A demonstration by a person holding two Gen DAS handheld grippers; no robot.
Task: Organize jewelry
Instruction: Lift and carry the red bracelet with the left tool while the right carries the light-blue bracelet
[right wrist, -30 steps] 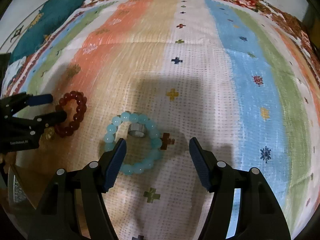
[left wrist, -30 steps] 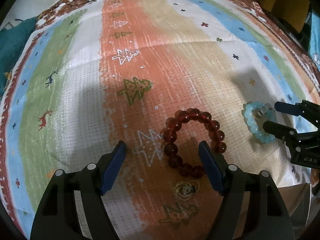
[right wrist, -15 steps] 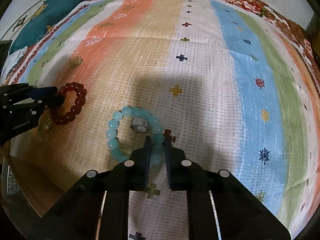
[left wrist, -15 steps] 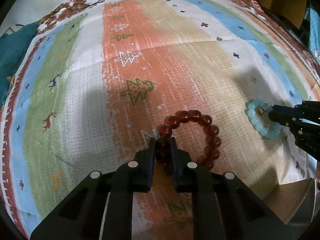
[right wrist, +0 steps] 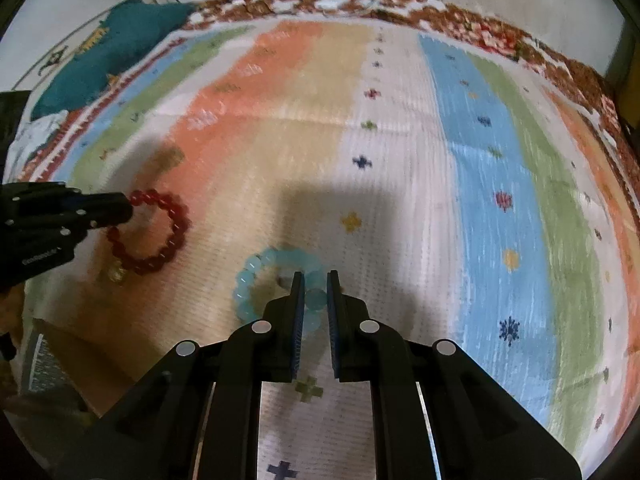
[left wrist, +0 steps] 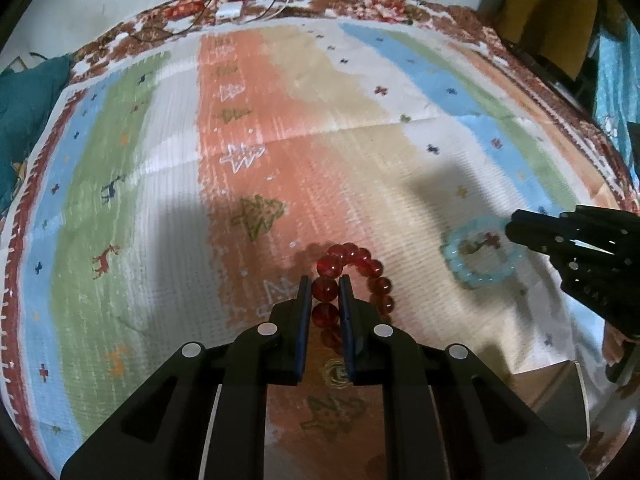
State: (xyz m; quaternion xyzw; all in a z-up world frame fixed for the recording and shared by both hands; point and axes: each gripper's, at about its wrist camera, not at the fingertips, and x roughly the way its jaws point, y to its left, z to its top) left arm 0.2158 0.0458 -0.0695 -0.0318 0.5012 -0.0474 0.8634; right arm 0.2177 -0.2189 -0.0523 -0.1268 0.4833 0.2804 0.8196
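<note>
My left gripper (left wrist: 325,280) is shut on one bead of the dark red bead bracelet (left wrist: 362,264), which hangs just above the striped cloth (left wrist: 160,200). In the right wrist view the same red bracelet (right wrist: 160,236) dangles from the left gripper (right wrist: 128,210). The right gripper (right wrist: 314,280) is shut on a bead of the pale aqua bead bracelet (right wrist: 250,280), also raised slightly. From the left wrist view the aqua bracelet (left wrist: 476,258) hangs at the right gripper (left wrist: 514,224). A small gold piece (left wrist: 338,372) lies on the cloth under the left fingers.
A brown cardboard box (left wrist: 552,392) sits at the near edge between the two grippers. Teal fabric (right wrist: 108,52) lies at the far left of the cloth, and thin cables (left wrist: 248,8) at its far border. A small silver ring (right wrist: 285,280) peeks out beside the right gripper's finger.
Both grippers went from open to shut, each on a bead of its bracelet. Since then both have risen a little, lifting the bracelets off the cloth.
</note>
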